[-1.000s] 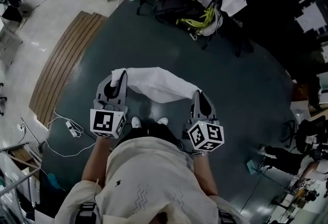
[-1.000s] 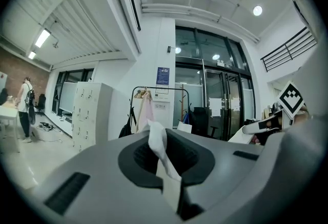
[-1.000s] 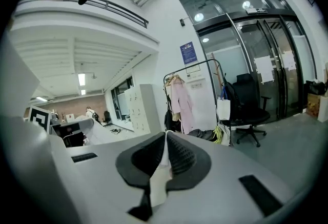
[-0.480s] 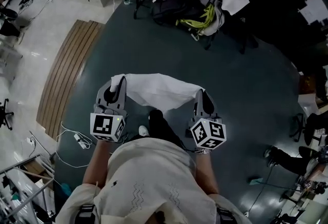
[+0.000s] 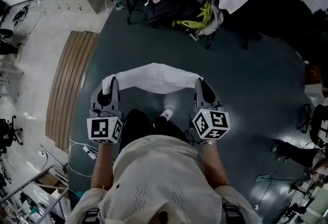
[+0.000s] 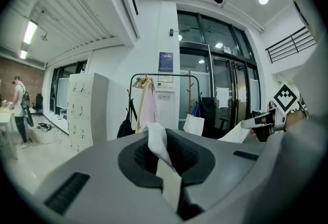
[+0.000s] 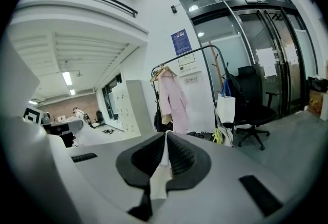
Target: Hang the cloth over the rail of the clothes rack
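Between our two hands, above the dark floor (image 5: 246, 79), the white cloth (image 5: 154, 75) is stretched in a shallow, slightly sagging band with one end in each tool. Our left gripper (image 5: 109, 87) has its jaws pressed together on the cloth's left end. In the left gripper view a folded strip of fabric stands up from between the dark pads (image 6: 192, 159) and leans a little to the left. Our right gripper (image 5: 200, 85) is likewise clamped on the other end. In its own view the ribbed pads meet on a thin edge of the fabric, which runs down toward the camera. Both tools point roughly level and away from us, side by side and well apart, with their marker cubes nearest our body. One pale shoe (image 5: 166, 114) shows on the floor just below the cloth.

At the far edge of the dark floor stands the clothes rack (image 6: 130, 102), well apart from the cloth. Its black rail (image 6: 171, 74) carries a pink garment (image 6: 148, 107) at the left end, and nothing of our cloth is on it yet. A pale locker cabinet (image 6: 87, 110) stands to the left of the rack, and an office chair (image 7: 256, 110) and a white bag (image 7: 225, 108) are to its right. Along the left edge of the dark floor runs a strip of wooden boards (image 5: 66, 89).
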Action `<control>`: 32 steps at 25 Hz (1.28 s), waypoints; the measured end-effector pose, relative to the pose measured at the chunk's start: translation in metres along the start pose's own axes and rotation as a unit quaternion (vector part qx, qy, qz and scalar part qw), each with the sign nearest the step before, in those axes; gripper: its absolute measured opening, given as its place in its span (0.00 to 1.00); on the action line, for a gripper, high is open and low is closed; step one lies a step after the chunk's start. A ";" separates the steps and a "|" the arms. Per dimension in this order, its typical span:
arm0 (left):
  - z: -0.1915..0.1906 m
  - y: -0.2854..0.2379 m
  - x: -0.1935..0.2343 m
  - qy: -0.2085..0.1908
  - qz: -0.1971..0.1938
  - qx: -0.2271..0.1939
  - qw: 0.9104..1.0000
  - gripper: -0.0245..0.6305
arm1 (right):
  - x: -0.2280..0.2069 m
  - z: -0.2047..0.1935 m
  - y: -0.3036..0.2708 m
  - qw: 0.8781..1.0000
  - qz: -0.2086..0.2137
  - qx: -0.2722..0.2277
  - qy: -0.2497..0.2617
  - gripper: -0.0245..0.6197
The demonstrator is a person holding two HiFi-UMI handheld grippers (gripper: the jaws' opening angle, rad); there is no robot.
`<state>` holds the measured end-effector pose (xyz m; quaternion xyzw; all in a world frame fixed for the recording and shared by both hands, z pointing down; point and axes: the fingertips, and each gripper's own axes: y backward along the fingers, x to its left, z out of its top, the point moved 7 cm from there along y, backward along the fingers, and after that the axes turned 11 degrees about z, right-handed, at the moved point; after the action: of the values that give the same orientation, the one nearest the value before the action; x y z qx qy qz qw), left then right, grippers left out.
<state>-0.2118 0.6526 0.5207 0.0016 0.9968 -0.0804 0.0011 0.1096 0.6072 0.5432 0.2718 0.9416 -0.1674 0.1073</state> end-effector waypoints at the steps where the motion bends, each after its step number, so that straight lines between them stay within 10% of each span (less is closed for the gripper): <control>1: -0.001 -0.009 0.003 0.004 -0.002 0.003 1.000 0.07 | -0.001 0.003 -0.006 1.000 -0.004 -0.001 -0.001 0.07; 20: 0.030 -0.271 0.061 0.004 -0.201 -0.003 0.980 0.07 | -0.014 0.060 -0.157 0.983 -0.180 -0.014 -0.041 0.07; 32: 0.047 -0.374 0.019 -0.007 -0.207 0.016 0.978 0.07 | -0.106 0.094 -0.219 0.979 -0.192 -0.037 -0.063 0.07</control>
<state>-0.2316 0.2758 0.5339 -0.2057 0.9739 -0.0953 -0.0088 0.0876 0.3471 0.5440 0.0708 0.9731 -0.1668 0.1425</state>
